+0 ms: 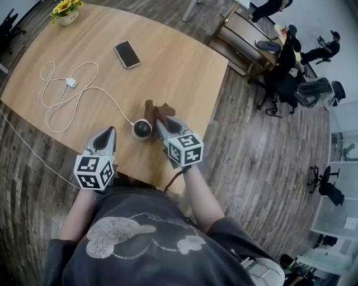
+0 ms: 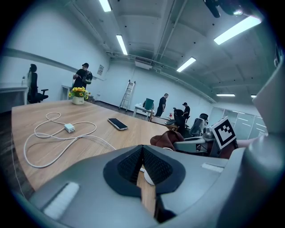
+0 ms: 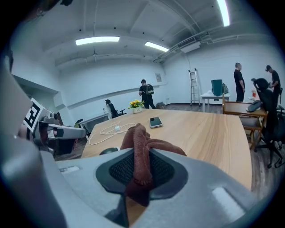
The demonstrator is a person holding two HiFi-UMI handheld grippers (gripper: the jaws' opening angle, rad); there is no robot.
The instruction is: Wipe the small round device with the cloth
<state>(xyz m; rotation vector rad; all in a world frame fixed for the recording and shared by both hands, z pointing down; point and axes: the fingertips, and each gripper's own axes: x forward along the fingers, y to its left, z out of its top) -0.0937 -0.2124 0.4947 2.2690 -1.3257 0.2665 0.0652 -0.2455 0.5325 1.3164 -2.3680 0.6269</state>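
The small round device, dark on top with a pale rim, sits near the wooden table's front edge. A white cable runs from it to the left. My right gripper is shut on the brown cloth, just right of the device. The right gripper view shows the brown cloth pinched between the jaws and the round device low at left. My left gripper hovers left of the device, jaws shut with nothing between them. In the left gripper view a sliver of the round device shows behind the jaws.
A black phone lies mid-table. A looped white charger cable lies at left and a flower pot stands at the far corner. The table edge is close to my body. Benches, office chairs and people stand beyond, at right.
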